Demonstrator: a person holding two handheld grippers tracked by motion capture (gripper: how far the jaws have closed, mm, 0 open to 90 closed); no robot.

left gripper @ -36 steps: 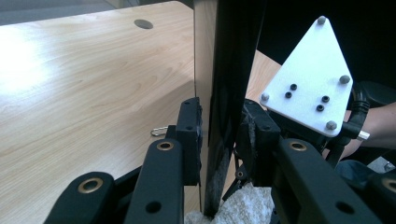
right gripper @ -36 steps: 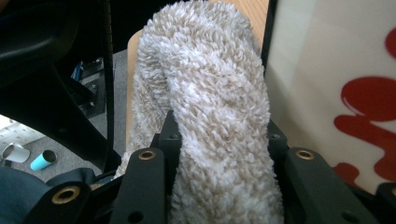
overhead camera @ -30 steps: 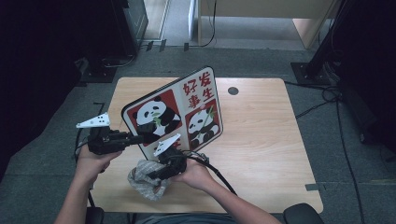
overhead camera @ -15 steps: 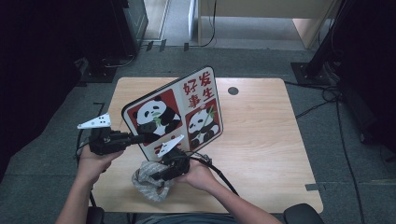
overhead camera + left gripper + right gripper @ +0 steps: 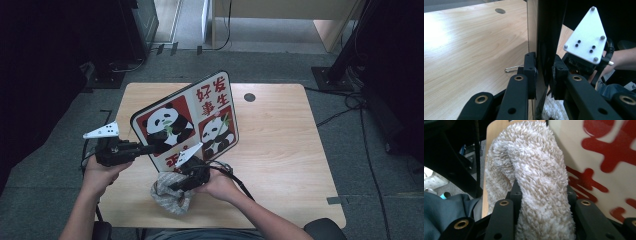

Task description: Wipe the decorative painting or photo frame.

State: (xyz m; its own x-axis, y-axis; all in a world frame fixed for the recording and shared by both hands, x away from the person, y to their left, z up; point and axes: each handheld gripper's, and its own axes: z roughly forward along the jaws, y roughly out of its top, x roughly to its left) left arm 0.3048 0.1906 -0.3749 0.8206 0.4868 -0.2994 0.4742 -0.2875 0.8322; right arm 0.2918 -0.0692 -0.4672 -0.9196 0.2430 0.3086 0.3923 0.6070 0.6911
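A panda-printed board with red characters stands tilted on its lower edge above the wooden table. My left gripper is shut on the board's left edge. In the left gripper view the two pads squeeze the thin dark board from both sides. My right gripper is shut on a fluffy beige cloth, low in front of the board. In the right gripper view the cloth bulges up from between the jaws of the right gripper, right next to the board's red print.
A round cable hole sits in the table's far right part. A thin bent wire lies on the tabletop behind the board. Dark cabinets stand beyond the left side, and cables trail on the floor at right.
The right hand has shifted a touch with the cloth. The board and the left gripper have kept still.
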